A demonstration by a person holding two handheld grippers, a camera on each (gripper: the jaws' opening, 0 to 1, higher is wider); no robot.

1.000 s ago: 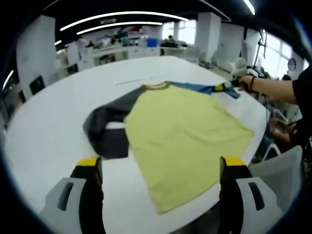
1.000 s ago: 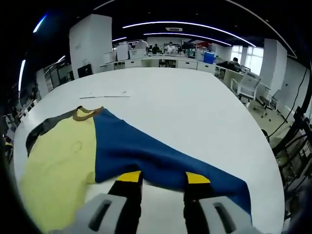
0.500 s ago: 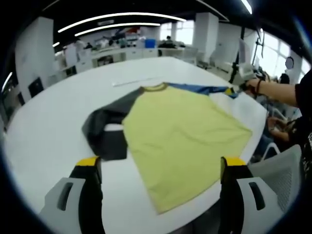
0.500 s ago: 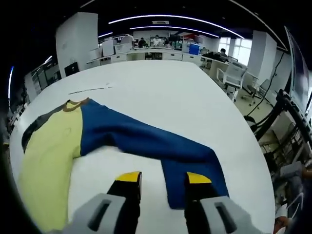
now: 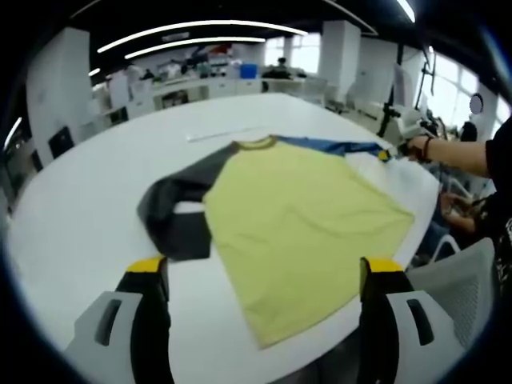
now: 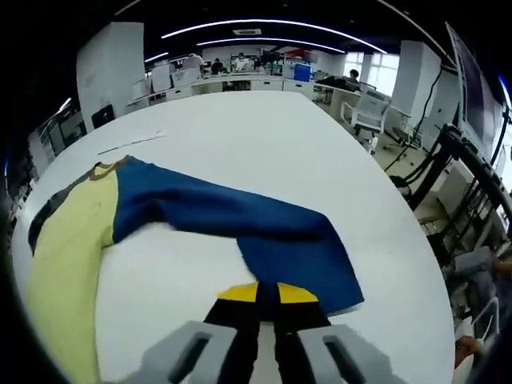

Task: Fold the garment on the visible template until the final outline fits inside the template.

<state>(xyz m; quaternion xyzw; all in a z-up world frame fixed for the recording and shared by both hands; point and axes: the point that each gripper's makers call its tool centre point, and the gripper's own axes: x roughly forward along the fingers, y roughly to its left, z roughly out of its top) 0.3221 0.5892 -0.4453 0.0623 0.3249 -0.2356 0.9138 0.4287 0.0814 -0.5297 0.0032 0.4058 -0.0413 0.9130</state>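
Note:
A shirt with a yellow body (image 5: 296, 212) lies flat on the white table (image 5: 80, 208). Its dark grey sleeve (image 5: 172, 216) is bent on the left, and its blue sleeve (image 5: 328, 146) stretches away to the right. My left gripper (image 5: 264, 268) hovers at the near table edge, jaws wide open and holding nothing. In the right gripper view the blue sleeve (image 6: 240, 220) runs from the collar (image 6: 104, 168) to its cuff. My right gripper (image 6: 268, 294) has its jaws together at the cuff's near edge. The right gripper (image 5: 384, 154) also appears at the sleeve's end, in a person's hand (image 5: 416, 146).
A thin pale strip (image 5: 216, 132) lies on the table beyond the collar. The table's rounded edge (image 6: 416, 240) drops to the floor, with a chair (image 6: 364, 112) and black stand legs (image 6: 448, 156) beyond it. Office desks (image 5: 200, 80) line the back.
The right gripper's jaws, apart before, have come together at the blue sleeve's cuff. The sleeve now lies flatter and further out. The left gripper has hardly moved.

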